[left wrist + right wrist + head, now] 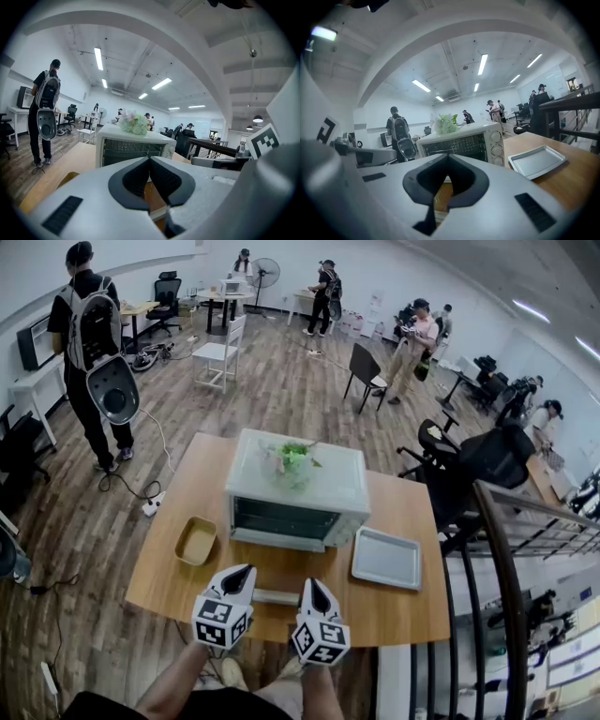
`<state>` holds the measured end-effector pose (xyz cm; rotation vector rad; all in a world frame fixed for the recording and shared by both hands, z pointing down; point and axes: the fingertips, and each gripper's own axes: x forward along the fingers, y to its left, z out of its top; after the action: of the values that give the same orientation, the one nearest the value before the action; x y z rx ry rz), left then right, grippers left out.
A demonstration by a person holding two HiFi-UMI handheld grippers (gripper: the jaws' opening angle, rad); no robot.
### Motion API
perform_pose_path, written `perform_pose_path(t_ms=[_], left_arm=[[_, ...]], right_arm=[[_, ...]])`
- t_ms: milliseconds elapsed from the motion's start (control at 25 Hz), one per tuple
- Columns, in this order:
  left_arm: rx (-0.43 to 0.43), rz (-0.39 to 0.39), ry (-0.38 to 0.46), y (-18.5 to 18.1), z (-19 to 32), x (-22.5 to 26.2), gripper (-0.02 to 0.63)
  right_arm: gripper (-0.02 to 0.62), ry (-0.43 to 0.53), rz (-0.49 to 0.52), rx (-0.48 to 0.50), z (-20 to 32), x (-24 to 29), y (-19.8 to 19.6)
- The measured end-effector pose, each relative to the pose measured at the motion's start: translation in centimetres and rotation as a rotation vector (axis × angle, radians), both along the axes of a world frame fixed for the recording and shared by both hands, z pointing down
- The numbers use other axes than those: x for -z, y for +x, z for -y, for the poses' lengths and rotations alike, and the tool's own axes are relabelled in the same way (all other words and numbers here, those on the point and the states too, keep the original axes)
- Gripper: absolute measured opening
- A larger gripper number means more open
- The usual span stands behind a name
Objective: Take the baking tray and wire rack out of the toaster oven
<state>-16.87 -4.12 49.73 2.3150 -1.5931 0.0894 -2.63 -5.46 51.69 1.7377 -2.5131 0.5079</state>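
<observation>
1. Two grippers are low in the head view, side by side at the near edge of the wooden table [169,563], both pointing at the toaster oven [295,486].
2. Left gripper [242,574]: its own view shows the dark pads pressed together, with nothing pinched between them.
3. Right gripper [312,587]: its jaws are likewise closed tip to tip and hold nothing.
4. A pale bar [275,596] lies between the two gripper tips, apart from both. I cannot tell whether it is the oven's door handle.
5. Toaster oven: it stands mid-table, front toward the grippers, with its knobs on the right. A bunch of artificial flowers [292,457] rests on its top.
6. Wire rack [132,152]: thin grid bars show across the oven's dark front, so it is inside the oven.
7. Baking tray [385,558]: it is outside the oven, flat on the table just right of it, and nothing lies in it.
8. A small gold baking dish [196,540] sits on the table left of the oven.
9. A person with a backpack [89,352] stands on the floor beyond the table's left side.
</observation>
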Motion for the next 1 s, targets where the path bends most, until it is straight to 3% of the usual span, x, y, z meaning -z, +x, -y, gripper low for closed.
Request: perform_pose_path(t_ms=[200, 560, 680, 840, 1000], left_arm=[[0.003, -0.067, -0.008, -0.8, 1.0, -0.4, 0.006], [0.031, -0.323, -0.084, -1.2, 5.0, -1.8, 0.015], [0.029, -0.421, -0.103, -1.1, 6.7, -2.1, 0.097], [0.061, -0.512, -0.148, -1.5, 9.3, -3.7, 0.169], [0.105, -0.595, -0.177, -1.6, 11.4, -5.4, 0.224]], right_arm=[[0.002, -0.009, 0.025, -0.013, 0.9, -0.2, -0.1], [0.009, -0.119, 0.282, -0.028, 4.3, -1.7, 1.2], [0.043, -0.133, 0.35, -0.024, 6.3, -1.7, 1.6], [0.089, -0.177, 0.493, -0.018, 9.0, -2.8, 1.8], [0.136, -0.208, 0.564, -0.021, 11.7, -4.2, 2.3]])
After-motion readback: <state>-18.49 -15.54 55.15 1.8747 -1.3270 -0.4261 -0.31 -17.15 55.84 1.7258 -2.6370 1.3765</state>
